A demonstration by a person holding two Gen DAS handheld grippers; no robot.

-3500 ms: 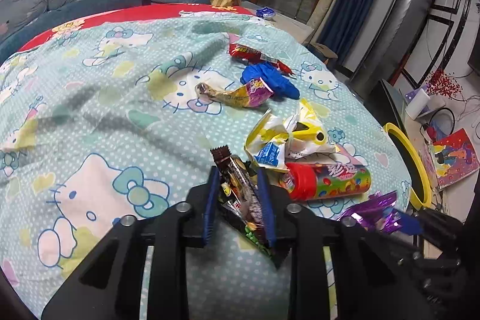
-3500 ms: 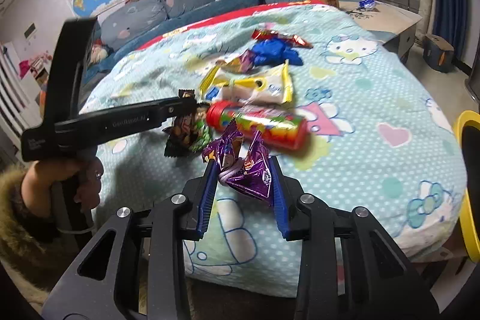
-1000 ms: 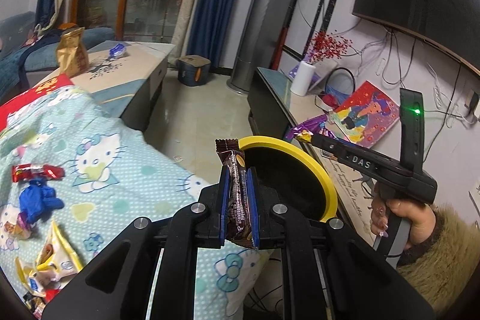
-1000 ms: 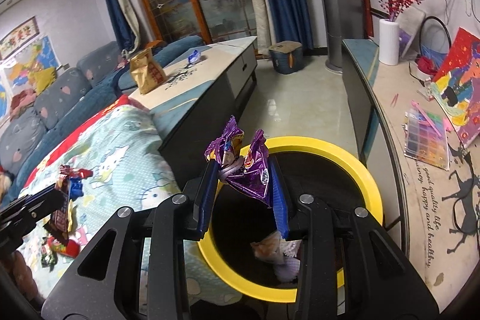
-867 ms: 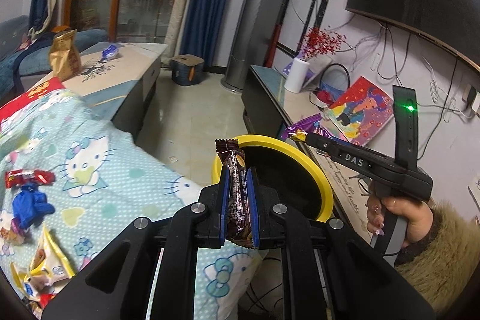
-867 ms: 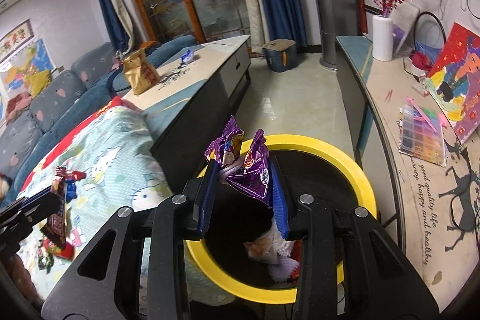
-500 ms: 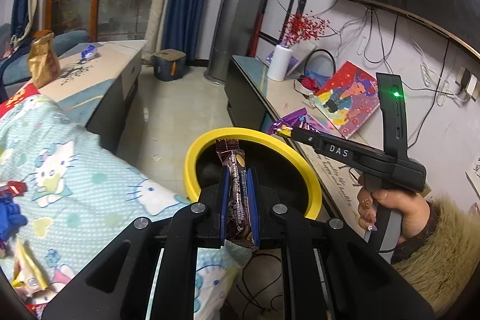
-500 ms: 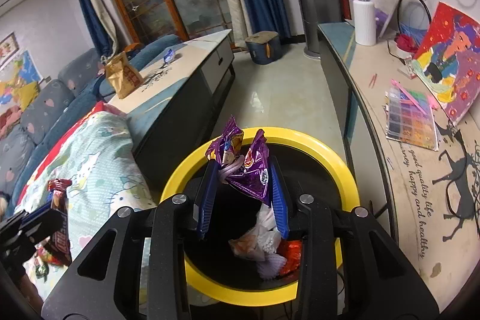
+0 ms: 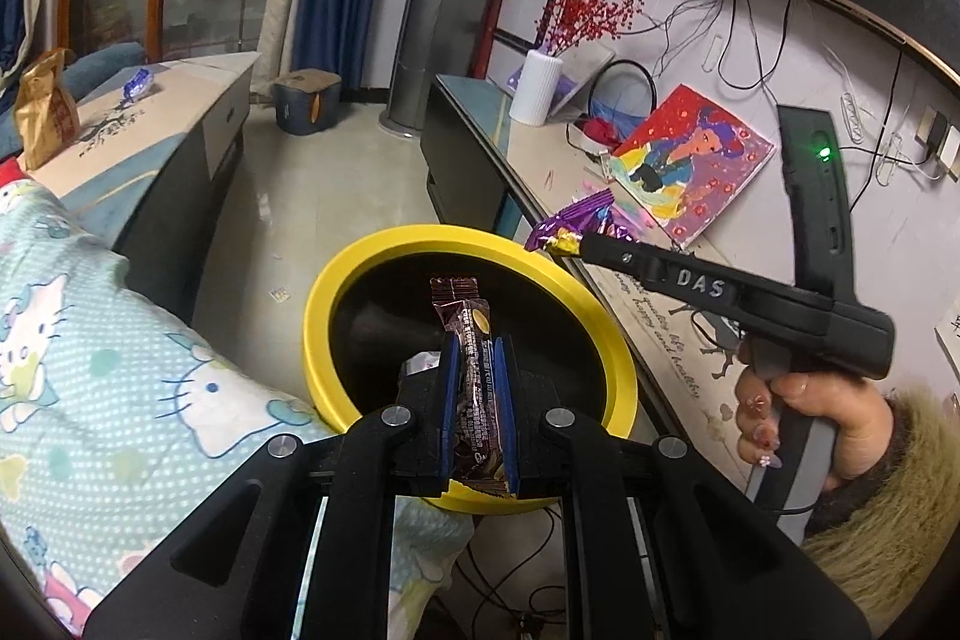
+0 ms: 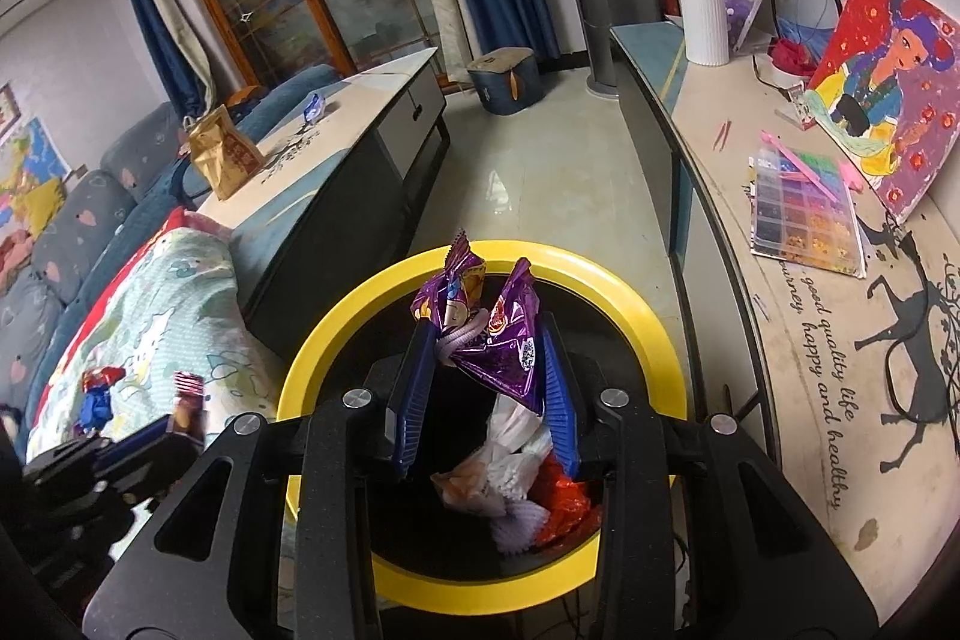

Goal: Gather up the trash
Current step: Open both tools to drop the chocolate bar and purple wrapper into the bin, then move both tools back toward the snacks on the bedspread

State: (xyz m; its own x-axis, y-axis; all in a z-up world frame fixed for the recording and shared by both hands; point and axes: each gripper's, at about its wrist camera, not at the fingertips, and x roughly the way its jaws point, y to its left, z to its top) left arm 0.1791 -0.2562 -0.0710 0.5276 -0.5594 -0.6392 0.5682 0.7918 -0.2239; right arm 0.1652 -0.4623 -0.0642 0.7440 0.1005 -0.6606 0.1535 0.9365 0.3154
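The left tongs (image 9: 477,394) were clamped on a dark brown, glossy foil snack-bar wrapper (image 9: 471,340), held upright between the blue pads, its crimped top end standing over the black mouth of the round yellow-rimmed trash bin (image 9: 336,280). The right tongs (image 10: 483,394) were clamped on a crumpled purple foil candy wrapper (image 10: 501,340), which hung above the bin's yellow rim (image 10: 648,334) and over the white and red scraps (image 10: 516,472) lying inside.

The step in hand looked to be the drop. Both wrappers seemed to sit within the rim's outline, so the task now called for a clean release rather than more travel. Foil this light could cling to a ribbed pad or flutter sideways, so the tongs would do well to part fully with the mouth pointing down into the opening. The brown wrapper sat nearer the bin's edge beside the pale blue cat-print bedspread (image 9: 120,370); nudging it toward the bin's middle first would lower the chance of it sliding onto the bed. The purple one was bulkier and creased, and might snag on one pad; a small shake after opening should free it.
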